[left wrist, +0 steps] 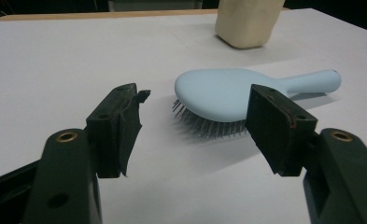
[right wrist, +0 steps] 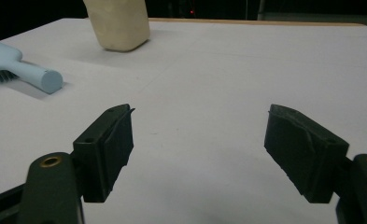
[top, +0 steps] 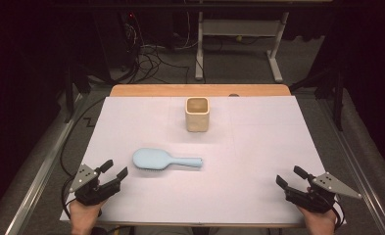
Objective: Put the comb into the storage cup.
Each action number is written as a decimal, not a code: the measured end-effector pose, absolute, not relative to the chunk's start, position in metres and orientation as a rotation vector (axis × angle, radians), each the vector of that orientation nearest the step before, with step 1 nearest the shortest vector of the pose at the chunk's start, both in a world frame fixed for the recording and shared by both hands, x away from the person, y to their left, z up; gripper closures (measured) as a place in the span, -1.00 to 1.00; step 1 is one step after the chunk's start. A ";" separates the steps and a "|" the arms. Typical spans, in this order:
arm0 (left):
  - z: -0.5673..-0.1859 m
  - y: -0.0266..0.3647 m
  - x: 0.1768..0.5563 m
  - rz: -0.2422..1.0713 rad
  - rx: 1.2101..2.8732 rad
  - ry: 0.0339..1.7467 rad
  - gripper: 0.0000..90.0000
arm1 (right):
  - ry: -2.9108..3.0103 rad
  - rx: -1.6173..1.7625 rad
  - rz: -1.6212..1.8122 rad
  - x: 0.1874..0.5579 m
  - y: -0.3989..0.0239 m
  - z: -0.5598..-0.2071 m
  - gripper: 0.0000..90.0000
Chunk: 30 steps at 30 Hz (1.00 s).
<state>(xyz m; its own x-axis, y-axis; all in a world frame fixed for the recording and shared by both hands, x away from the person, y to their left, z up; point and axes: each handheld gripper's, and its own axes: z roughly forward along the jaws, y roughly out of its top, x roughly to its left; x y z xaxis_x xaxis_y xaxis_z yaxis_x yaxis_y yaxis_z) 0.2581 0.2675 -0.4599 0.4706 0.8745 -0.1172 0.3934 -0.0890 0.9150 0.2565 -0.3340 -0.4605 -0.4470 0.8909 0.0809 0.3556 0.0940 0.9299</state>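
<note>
A pale blue hairbrush (top: pixel 163 160) lies bristles down on the white table sheet (top: pixel 249 147), its handle pointing right. Behind it stands a cream square cup (top: pixel 197 114), upright with its mouth open. At the front left corner my left gripper (top: pixel 115 169) rests open, jaws aimed at the brush head, a short way off. In the left gripper view the hairbrush (left wrist: pixel 218 95) lies just beyond the jaws with the cup (left wrist: pixel 247 21) farther back. My right gripper (top: pixel 290 176) sits open at the front right, nothing between its jaws. The right gripper view has the brush handle (right wrist: pixel 38 77) at far left.
The wooden table edge (top: pixel 200 90) runs along the back. Beyond it are a desk frame (top: pixel 239 34) and loose cables (top: pixel 151 58) on the floor. Metal rails (top: pixel 38 171) flank the table on both sides.
</note>
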 end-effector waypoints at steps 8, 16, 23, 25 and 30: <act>-0.458 0.262 0.260 0.573 1.689 1.083 -0.20 | 1.858 1.220 1.345 0.256 -0.334 -0.461 -0.46; -0.457 0.257 0.261 0.562 1.693 1.071 -0.19 | 1.861 1.219 1.343 0.257 -0.334 -0.461 -0.46; -0.456 0.249 0.263 0.554 1.699 1.052 -0.19 | 1.860 1.220 1.344 0.257 -0.334 -0.461 -0.45; -0.456 0.247 0.263 0.550 1.706 1.045 -0.19 | 1.860 1.222 1.346 0.257 -0.334 -0.461 -0.46; -0.455 0.244 0.264 0.546 1.707 1.039 -0.19 | 1.860 1.222 1.346 0.257 -0.334 -0.461 -0.46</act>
<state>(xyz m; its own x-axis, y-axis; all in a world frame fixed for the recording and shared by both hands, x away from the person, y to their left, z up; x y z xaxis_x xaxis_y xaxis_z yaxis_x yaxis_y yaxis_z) 0.2642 0.2438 -0.4554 0.5249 0.8429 -0.1185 0.3804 -0.1078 0.9185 0.2568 -0.3342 -0.4608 -0.4470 0.8906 0.0837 0.3579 0.0923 0.9292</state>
